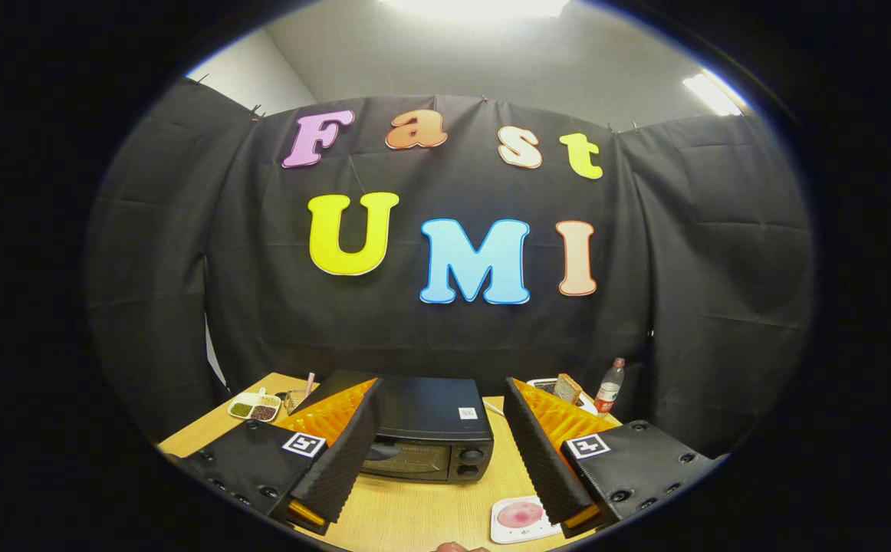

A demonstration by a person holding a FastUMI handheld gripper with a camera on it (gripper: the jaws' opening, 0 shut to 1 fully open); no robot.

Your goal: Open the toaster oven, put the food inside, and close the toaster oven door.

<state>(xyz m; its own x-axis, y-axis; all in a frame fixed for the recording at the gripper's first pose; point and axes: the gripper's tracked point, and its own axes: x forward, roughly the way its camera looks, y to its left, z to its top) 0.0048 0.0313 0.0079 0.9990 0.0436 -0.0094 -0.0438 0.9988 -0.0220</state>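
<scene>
The gripper (438,452) is raised above the table (430,514). Its fingers (342,452) are spread wide apart and grip nothing.

Oven (426,437): stands on the table at 12 o'clock from the fingers, seen through the gap between them and beyond their tips. The door is closed. The glass front faces the gripper. Two knobs sit one above the other at the right end of the front panel. The left finger overlaps the oven's left end in this view; contact cannot be determined.

Plate (518,520): white, lying flat on the table at 5 o'clock from the oven, just inside the right finger. It carries a round pink item; its kind cannot be determined.

Tray (255,406): white, divided into compartments, at 10 o'clock from the oven near the table's far left corner. The compartments hold green and dark brown contents. A small object with a pink stick stands just right of it, too small to identify.

Toaster (560,391): at 2 o'clock from the oven, behind the right finger, with a slice of bread (567,387) standing upright in it.

Bottle (609,386): clear, red cap, upright, just right of the toaster near the cloth wall.
</scene>
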